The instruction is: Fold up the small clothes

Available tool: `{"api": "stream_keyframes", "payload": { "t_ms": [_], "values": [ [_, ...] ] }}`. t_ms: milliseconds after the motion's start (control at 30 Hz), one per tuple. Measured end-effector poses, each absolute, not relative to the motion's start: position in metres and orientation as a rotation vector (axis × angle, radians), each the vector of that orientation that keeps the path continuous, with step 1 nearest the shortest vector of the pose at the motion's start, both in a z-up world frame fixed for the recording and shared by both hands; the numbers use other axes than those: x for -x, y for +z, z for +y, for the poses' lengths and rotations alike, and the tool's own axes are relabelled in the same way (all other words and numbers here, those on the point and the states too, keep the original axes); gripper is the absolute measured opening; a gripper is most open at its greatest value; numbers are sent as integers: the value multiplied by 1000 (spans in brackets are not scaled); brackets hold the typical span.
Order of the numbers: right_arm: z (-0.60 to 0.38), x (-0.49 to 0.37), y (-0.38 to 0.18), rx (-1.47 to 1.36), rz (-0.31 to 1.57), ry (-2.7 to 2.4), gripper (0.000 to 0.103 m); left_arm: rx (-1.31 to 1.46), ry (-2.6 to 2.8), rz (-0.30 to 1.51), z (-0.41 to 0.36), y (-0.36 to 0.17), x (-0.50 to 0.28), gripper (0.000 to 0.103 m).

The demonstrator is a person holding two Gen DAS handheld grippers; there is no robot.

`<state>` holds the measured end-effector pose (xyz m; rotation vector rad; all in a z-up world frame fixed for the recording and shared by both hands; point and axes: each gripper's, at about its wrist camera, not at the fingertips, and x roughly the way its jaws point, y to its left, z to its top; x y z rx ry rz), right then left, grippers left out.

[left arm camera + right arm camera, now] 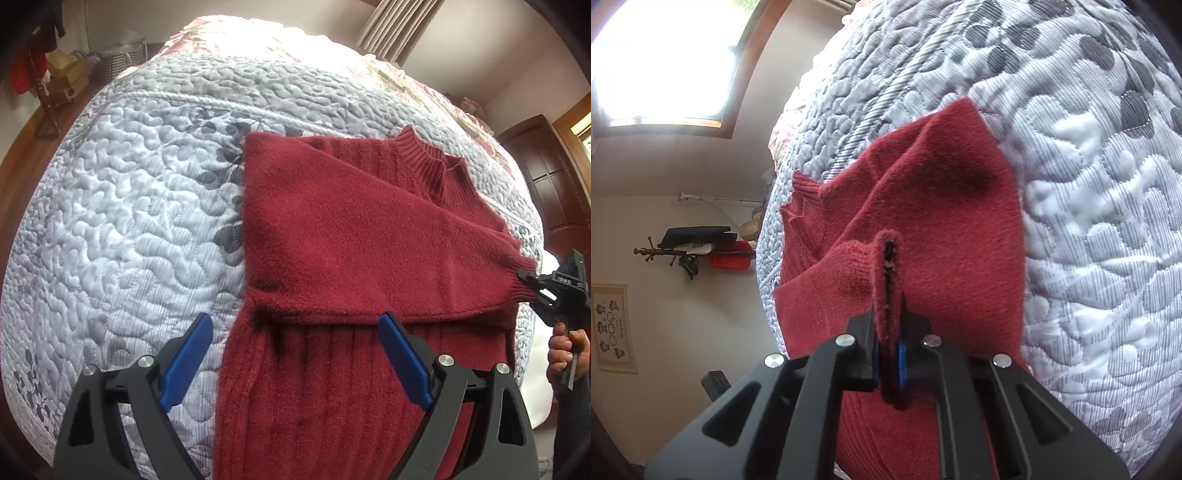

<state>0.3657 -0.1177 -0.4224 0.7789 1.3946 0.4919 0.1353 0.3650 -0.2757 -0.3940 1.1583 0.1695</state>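
The left gripper (295, 354) hangs low over the near part of a dark red sweater (354, 229), pointing forward along the bed, its blue-padded fingers (188, 362) spread wide with nothing between them; the left finger sits above the quilted bedspread (122, 206) just beside the sweater's edge, the right finger above the ribbed body of the garment. Ahead of it, one sleeve (388, 258) is folded across the chest, running out to the right, where the right gripper (532, 282) comes in sideways from the bed's edge, held by a hand (565, 350) whose fingers wrap the handle. Only part of that hand and a dark sleeve show before the frame edge cuts them off. In the right wrist view, the right gripper (888, 354) has its jaws nearly closed on the ribbed cuff (886, 291), which stands up as a narrow doubled fold between the pads; a sliver of blue pad shows on either side of the cloth. Beyond the cuff the sleeve fans out flat over the sweater, which lies on the bedspread (1089, 206) straight ahead of both grippers. The lower hem of the sweater is hidden beneath the left gripper's body, and the collar (428, 155) lies at the far end, to the right of the left gripper's line.
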Motion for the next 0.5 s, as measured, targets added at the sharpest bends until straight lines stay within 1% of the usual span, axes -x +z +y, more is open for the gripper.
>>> {"api": "stream_keyframes", "payload": {
  "t_ms": [167, 233, 267, 300, 367, 433, 467, 500],
  "values": [
    [-122, -368, -441, -755, 1419, 492, 6, 493, 50, 1052, 365, -277, -149, 91],
    [-125, -368, -445, -762, 1421, 481, 12, 537, 8, 1044, 367, -284, -157, 91],
    [-128, -368, -445, -776, 1417, 483, 21, 565, -21, 1040, 367, -288, -161, 91],
    [-131, -369, -444, -790, 1407, 490, 33, 581, -36, 1042, 367, -293, -164, 91],
    [-134, -373, -438, -783, 1383, 494, 37, 603, -56, 1061, 366, -303, -168, 91],
    [-135, -378, -438, -795, 1380, 499, 37, 602, -44, 1083, 367, -315, -170, 91],
    [-133, -380, -437, -793, 1384, 507, 33, 605, -38, 1098, 366, -321, -171, 91],
    [-131, -382, -436, -779, 1383, 519, 14, 613, -34, 1100, 367, -326, -171, 91]
  ]
}}
